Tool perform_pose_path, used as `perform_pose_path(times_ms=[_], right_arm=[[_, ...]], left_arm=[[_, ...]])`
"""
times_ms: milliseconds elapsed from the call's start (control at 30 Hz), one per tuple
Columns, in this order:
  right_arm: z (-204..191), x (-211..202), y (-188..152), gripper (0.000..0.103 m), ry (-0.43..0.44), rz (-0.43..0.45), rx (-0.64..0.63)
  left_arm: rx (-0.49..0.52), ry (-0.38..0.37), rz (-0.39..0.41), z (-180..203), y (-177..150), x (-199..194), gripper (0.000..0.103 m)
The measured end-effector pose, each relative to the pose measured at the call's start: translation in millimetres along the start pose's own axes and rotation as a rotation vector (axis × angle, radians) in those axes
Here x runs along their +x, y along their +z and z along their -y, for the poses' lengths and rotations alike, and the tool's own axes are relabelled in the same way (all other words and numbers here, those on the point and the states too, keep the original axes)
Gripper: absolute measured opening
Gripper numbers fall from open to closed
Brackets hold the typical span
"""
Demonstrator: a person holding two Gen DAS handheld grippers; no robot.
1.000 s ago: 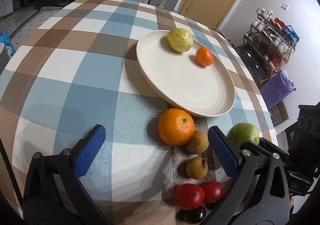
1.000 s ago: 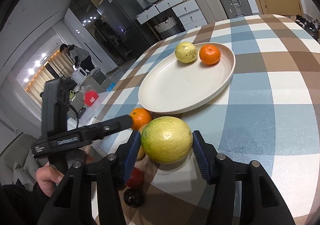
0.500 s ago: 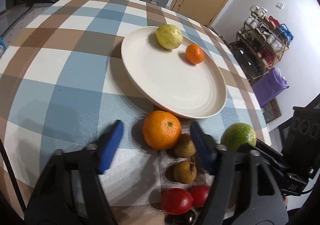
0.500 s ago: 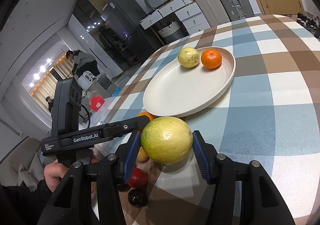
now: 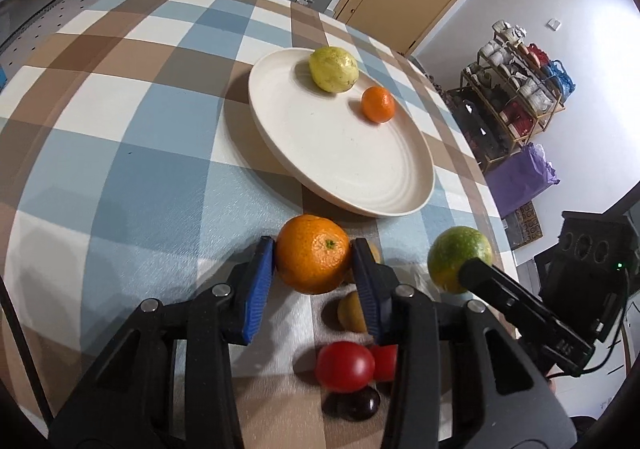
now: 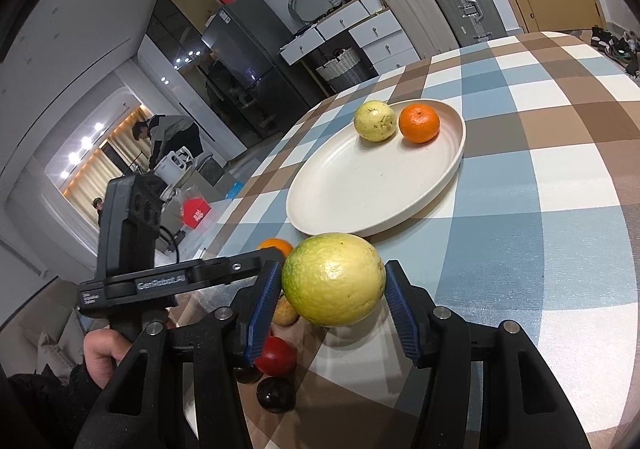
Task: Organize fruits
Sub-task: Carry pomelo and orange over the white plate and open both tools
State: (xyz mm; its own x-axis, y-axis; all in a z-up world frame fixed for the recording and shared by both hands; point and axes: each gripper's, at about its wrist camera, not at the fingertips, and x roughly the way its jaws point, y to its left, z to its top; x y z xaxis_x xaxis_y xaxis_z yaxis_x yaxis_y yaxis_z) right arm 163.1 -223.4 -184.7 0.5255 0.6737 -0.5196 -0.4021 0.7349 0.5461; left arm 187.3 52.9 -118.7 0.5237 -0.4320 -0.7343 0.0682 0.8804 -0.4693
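your left gripper (image 5: 314, 281) has just closed on the orange (image 5: 313, 259) (pads touching both sides); right gripper (image 6: 332, 303) clamps the green-yellow citrus (image 6: 333, 278), both staged beside the plate (image 5: 400, 205).

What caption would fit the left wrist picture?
Left gripper clamps a large orange near a cream plate holding two fruits on a checked tablecloth.

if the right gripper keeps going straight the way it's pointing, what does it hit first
Probably the near rim of the white plate. The right gripper, shut on the green-yellow citrus, points down toward it across bare tablecloth. Depth is hard to judge, so it might meet the cloth first.
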Motion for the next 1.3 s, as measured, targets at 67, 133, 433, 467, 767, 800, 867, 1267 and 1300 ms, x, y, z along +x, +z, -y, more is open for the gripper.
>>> perform_pose_path(times_ms=[67,133,433,467,767,800,867,1267,1300], right_arm=[[-2,0,0,0.054,-0.010,0.000,-0.008],[-3,-1,0,0.054,-0.020,0.003,-0.014],[-15,-2,12,0.054,-0.051,0.010,-0.073],[-17,-4,18,0.054,-0.054,0.017,-0.084],[-36,-7,76,0.054,-0.119,0.052,-0.211],[-37,-5,81,0.054,-0.125,0.054,-0.222],[-40,-2,93,0.054,-0.132,0.054,-0.244],[-32,52,128,0.054,-0.174,-0.004,-0.317],[-29,58,128,0.054,-0.175,-0.014,-0.314]], left_arm=[[0.003,-0.003,0.011,0,-1,-8,0.036],[0.011,-0.003,0.023,1,-1,-15,0.036],[0.068,-0.023,0.078,13,21,-42,0.036],[0.077,-0.025,0.084,15,25,-44,0.036],[0.174,0.005,0.118,38,71,-42,0.036],[0.184,0.016,0.122,40,76,-41,0.036],[0.196,0.031,0.130,41,87,-38,0.036],[0.238,0.058,0.100,43,130,11,0.036],[0.239,0.060,0.094,42,132,16,0.037]])
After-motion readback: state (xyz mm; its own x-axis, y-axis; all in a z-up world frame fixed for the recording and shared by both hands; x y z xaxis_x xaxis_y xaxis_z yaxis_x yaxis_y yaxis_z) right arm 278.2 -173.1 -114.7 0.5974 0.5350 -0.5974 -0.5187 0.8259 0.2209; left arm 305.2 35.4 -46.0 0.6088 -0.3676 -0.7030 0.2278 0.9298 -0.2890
